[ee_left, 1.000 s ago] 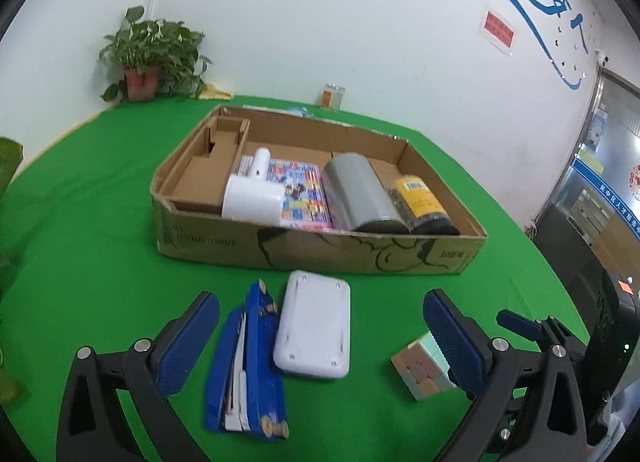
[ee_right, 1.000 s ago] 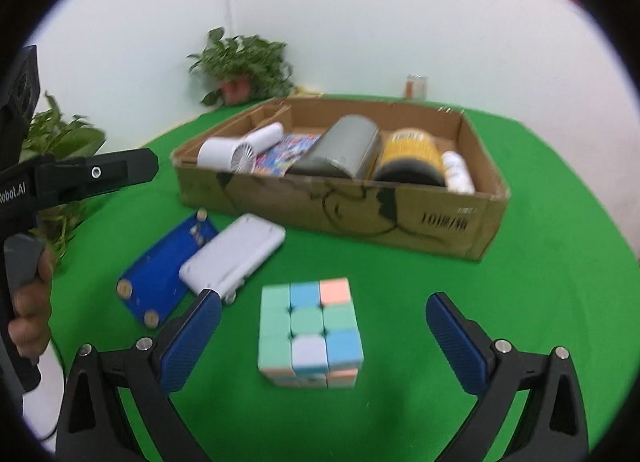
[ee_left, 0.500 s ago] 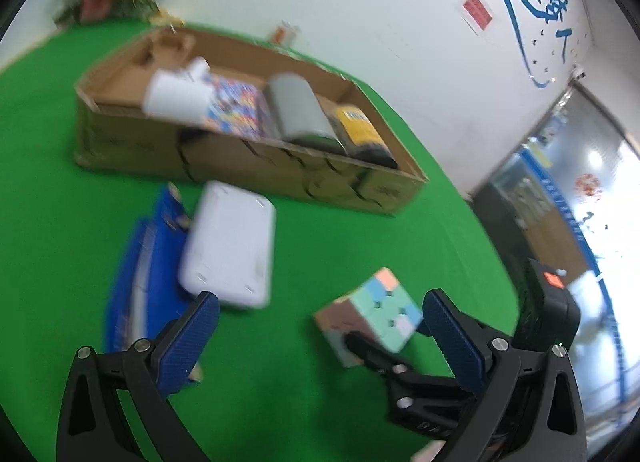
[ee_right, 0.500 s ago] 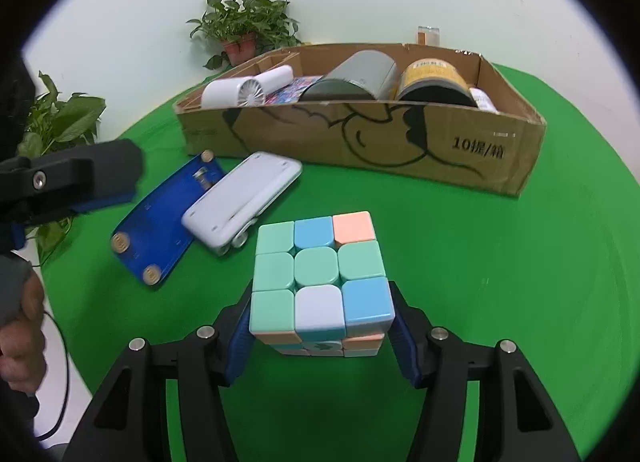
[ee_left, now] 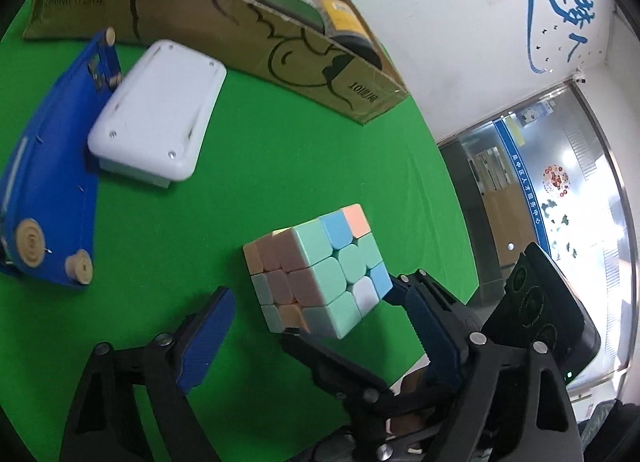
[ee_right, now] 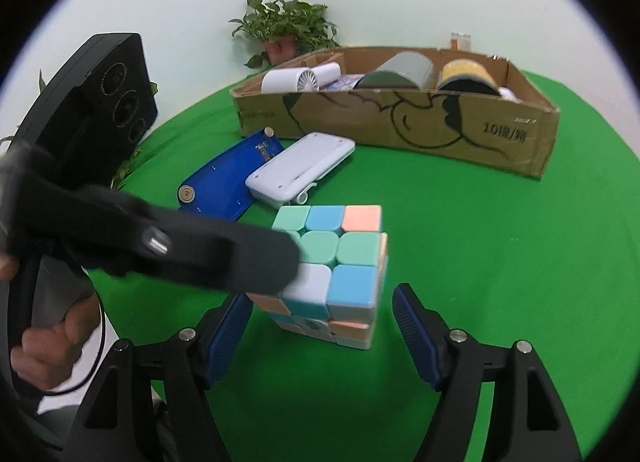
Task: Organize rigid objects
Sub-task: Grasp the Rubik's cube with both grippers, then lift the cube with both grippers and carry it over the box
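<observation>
I have both grippers at the cube (ee_right: 332, 262), which sits toward the near edge of the green desk (ee_right: 500, 262), well in front of the cardboard box (ee_right: 400, 122) and just on my side of the white case (ee_right: 300, 170).

The right gripper (ee_right: 322, 298) points down at the cube with a blue pad on either side. Its jaws have just been opening. In its own camera there is green between the right-hand pad and the cube. The other pad sits close to the lower corner, but I cannot tell whether it touches. The cube's layers look slightly twisted out of line.

The left gripper (ee_left: 318, 294) comes in from the side, crossing the right one. Its jaws have just been closing but stand wide. The cube lies just ahead of them, and the pads (ee_left: 208, 338) are not on it. In the right camera one of its black fingers covers the cube's upper left corner, and a hand (ee_right: 52, 338) grips its handle.

Beside the white case and touching it lies a blue flat piece with wooden pegs (ee_right: 224, 186). The box holds a white fan (ee_right: 300, 80), a grey cylinder (ee_right: 400, 70) and a yellow-labelled jar (ee_right: 466, 74). A potted plant (ee_right: 284, 30) stands at the far edge.
</observation>
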The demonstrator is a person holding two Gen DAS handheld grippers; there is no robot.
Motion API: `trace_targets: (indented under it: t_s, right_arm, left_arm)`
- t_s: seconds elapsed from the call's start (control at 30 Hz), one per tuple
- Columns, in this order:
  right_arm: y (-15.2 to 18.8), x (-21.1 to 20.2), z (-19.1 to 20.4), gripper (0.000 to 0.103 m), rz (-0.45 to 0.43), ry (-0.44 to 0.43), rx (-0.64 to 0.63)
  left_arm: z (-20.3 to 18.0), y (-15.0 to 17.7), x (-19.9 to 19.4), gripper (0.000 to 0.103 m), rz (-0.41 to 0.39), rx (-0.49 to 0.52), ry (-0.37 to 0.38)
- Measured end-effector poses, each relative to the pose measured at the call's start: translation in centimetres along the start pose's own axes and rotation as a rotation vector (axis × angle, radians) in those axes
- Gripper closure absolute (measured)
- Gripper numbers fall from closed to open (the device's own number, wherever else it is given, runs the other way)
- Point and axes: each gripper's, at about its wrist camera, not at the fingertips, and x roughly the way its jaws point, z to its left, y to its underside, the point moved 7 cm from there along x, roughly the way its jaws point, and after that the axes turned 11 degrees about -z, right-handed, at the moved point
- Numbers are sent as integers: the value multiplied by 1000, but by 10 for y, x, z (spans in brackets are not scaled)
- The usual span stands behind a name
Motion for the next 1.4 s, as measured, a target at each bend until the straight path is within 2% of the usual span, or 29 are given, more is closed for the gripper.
trace_targets:
  t_s: [0.07, 0.1, 0.13, 0.2, 0.27, 0.37, 0.43, 0.5, 0.7, 0.93, 1.17, 1.4]
  right_arm:
    - [0, 6, 3, 31, 6, 23, -7]
    - [2, 10, 2, 32, 17, 40, -7]
    - [4, 11, 1, 40, 19, 56, -7]
    - [4, 12, 2, 40, 17, 60, -7]
    - [3, 12, 1, 40, 18, 31, 38]
    - [2, 11, -4, 40, 21, -55, 188]
    - [1, 11, -5, 40, 25, -100, 258]
    - [2, 10, -6, 41, 25, -117, 298]
    - [-4, 10, 1, 42, 19, -74, 235]
    - [-32, 1, 6, 43, -62, -59, 182]
    - [-68, 9, 12, 44, -99, -25, 126]
    - [-112, 25, 20, 44, -135, -35, 91]
  left_arm:
    - [4, 2, 5, 20, 8, -26, 5]
    - [6, 4, 8, 30, 21, -37, 3]
    - [8, 5, 10, 30, 28, -42, 3]
    - [10, 3, 11, 30, 28, -61, 3]
    - [11, 2, 14, 30, 32, -77, 5]
    - [12, -1, 18, 30, 36, -96, 14]
    - [12, -2, 20, 37, 36, -100, 16]
    - [11, -3, 20, 38, 36, -112, 27]
    - [2, -6, 10, 39, 24, -74, 19]
    - [-13, -28, -21, 41, -40, -22, 52]
    - [-18, -63, -43, 42, -99, 26, 44]
    - [-18, -111, -72, 42, -164, 50, 46]
